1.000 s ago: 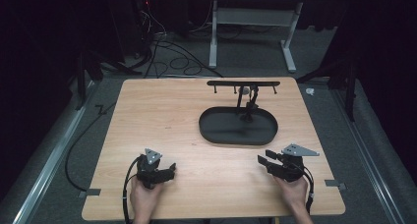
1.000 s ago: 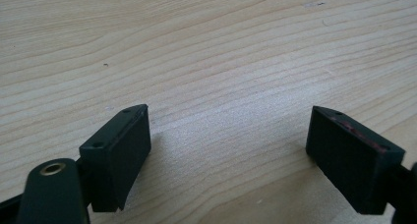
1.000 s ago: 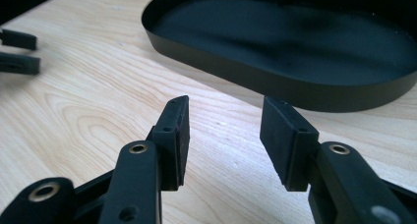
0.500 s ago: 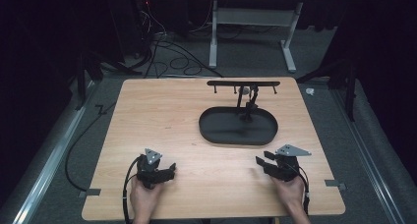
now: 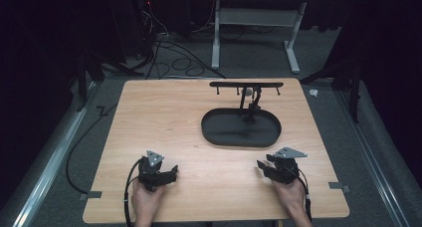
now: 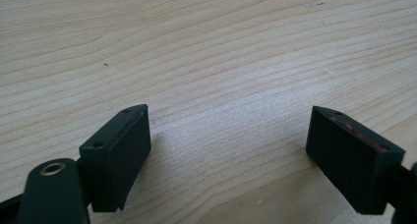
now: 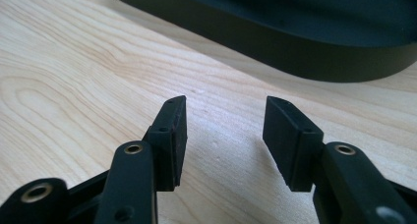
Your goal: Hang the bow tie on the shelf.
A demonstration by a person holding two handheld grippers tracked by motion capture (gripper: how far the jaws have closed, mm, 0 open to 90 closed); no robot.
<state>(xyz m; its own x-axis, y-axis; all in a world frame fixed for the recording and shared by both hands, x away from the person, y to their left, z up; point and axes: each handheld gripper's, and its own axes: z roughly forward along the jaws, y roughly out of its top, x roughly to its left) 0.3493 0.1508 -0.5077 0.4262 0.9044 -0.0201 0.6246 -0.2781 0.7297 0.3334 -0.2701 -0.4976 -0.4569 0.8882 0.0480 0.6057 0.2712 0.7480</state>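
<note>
Nothing is being held yet: the left tongs (image 5: pixel 171 173) and right tongs (image 5: pixel 262 167), which have just been opening, are resting wide on the surface (image 5: pixel 164 117), empty, near the black tray (image 5: pixel 211 134), whose rack (image 5: pixel 246 84) is possibly carrying something small.

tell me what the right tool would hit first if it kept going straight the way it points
Most likely the side wall of the black oval tray. The right tool, jaws open with nothing between them and just opened further, points across bare wooden table toward that wall; how far off it is can't be judged.
</note>
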